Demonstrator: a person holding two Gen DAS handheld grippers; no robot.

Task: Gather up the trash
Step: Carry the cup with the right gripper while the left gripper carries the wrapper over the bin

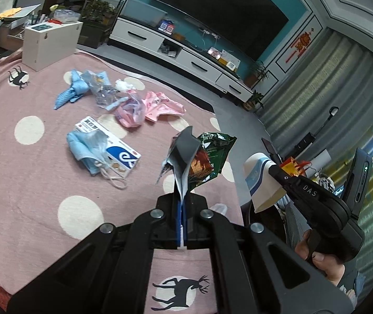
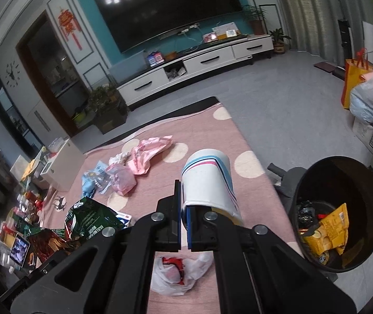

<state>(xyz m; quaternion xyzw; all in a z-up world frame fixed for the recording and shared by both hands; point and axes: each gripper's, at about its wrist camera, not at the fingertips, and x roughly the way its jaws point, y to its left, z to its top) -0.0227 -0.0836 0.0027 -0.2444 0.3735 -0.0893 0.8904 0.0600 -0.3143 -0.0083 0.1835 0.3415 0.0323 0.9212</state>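
Left wrist: fingers [image 1: 181, 209] clamp wafer wrapper [image 1: 199, 159] | right fingers [image 2: 184, 209] seemingly pinch paper cup [image 2: 207, 180] rim.

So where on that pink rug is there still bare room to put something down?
Free: the rug nearer than the mask box, and the strip between the pink bags and the bin. Crowded: the far cluster around the crushed bottle.

A wall-mounted television [image 2: 170, 7] is hanging above a long white TV cabinet [image 2: 194, 65]. Potted plants [image 2: 278, 40] are standing at its end. A white box [image 1: 50, 43] is sitting on the pink polka-dot rug [image 1: 29, 162].
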